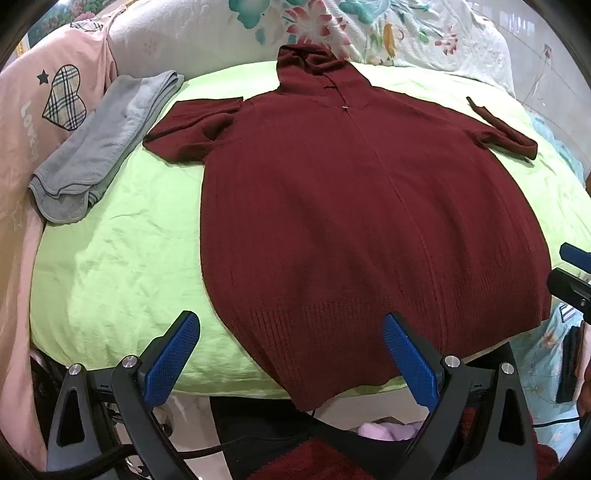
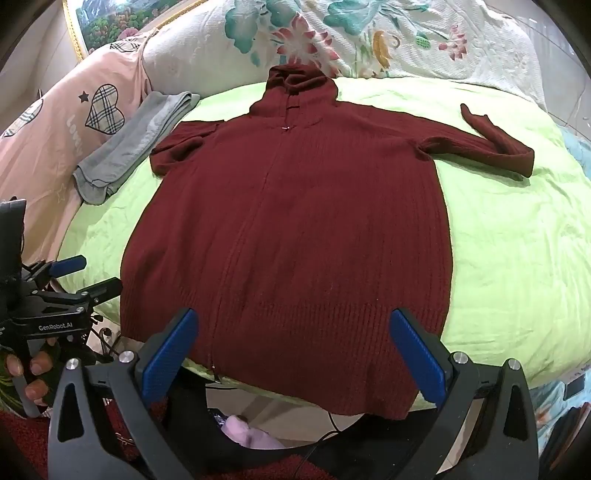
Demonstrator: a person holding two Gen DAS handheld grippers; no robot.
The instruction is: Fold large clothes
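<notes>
A dark red knitted zip hoodie (image 1: 354,206) lies spread flat, front up, on a light green sheet (image 1: 122,258), hood at the far end and both sleeves folded inward. It also shows in the right wrist view (image 2: 295,229). My left gripper (image 1: 291,332) is open and empty, hovering over the hem's near left part. My right gripper (image 2: 293,328) is open and empty over the hem's near right part. The left gripper also shows in the right wrist view (image 2: 86,275), held in a hand at the left edge.
A folded grey towel (image 1: 99,147) lies at the sheet's far left (image 2: 136,144). A pink cushion (image 1: 44,110) with a plaid heart sits left. A floral quilt (image 1: 369,29) lies behind. The bed's near edge drops to the floor with cables and a pink cloth (image 2: 247,432).
</notes>
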